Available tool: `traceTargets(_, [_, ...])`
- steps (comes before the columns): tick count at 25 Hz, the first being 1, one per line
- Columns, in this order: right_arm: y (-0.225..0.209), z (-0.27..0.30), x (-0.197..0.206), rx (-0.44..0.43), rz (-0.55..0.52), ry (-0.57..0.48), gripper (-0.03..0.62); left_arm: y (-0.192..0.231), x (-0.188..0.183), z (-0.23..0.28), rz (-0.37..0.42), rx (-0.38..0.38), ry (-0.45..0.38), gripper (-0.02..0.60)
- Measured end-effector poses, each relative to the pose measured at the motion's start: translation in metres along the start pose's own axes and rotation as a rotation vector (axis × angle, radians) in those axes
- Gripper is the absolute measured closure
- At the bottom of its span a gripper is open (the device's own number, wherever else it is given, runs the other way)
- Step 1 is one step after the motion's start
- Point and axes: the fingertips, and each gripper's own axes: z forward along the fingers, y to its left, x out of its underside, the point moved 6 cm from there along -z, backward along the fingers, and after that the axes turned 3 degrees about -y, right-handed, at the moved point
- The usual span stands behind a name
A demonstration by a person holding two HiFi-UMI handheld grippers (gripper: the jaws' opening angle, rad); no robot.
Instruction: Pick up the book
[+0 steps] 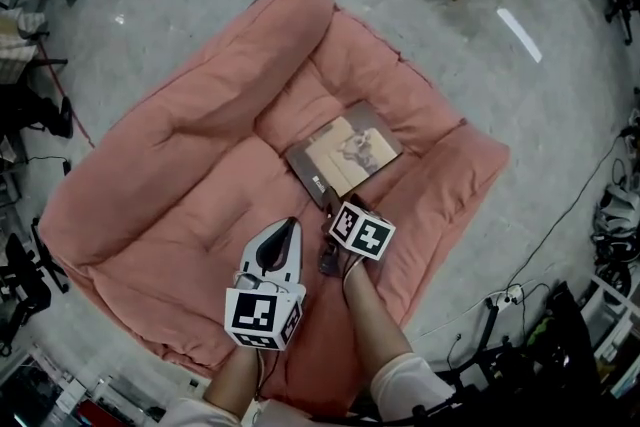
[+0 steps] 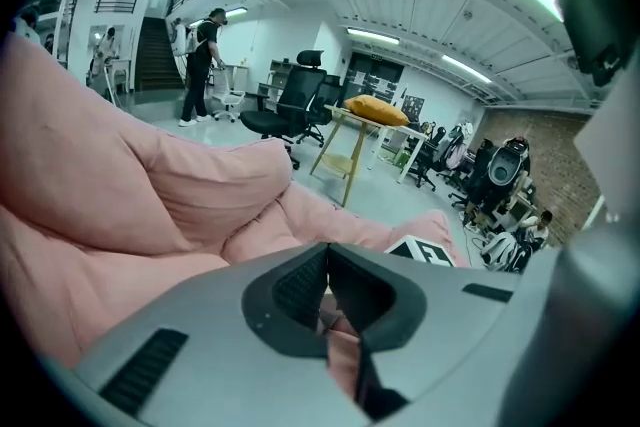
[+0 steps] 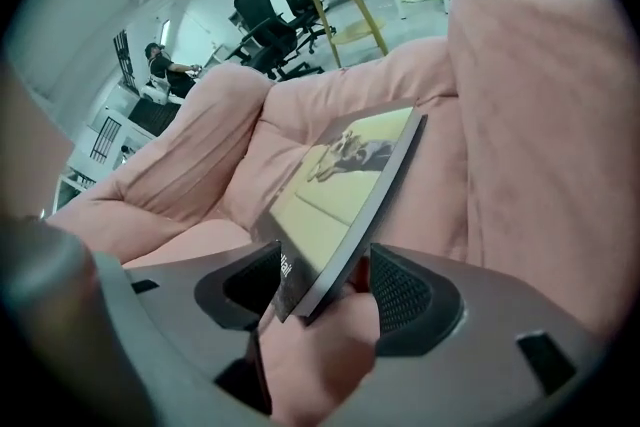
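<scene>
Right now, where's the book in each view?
Head view: book at centre, lying on the pink cushion.
Left gripper view: not in it.
Right gripper view: centre, cover up, its near corner between the open right tongs.
Shared landmark: the pink cushion, seen in all three views.

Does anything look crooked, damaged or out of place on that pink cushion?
Only the book stands out. It lies diagonally on the pink cushion, not square to its seams, with its near corner between the open jaws of the right gripper. No damage or spill shows.
</scene>
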Motion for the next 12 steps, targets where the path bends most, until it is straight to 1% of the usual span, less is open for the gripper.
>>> traceTargets(6, [-0.01, 0.015, 0.008, -0.027, 0.057, 0.028, 0.327, 0.001, 0.01, 0.004, -0.026, -0.002, 0.01, 0.572])
traceTargets(12, [-0.013, 0.024, 0.008, -0.125, 0.123, 0.02, 0.326, 0.004, 0.015, 0.007, -0.048, 0.004, 0.015, 0.572])
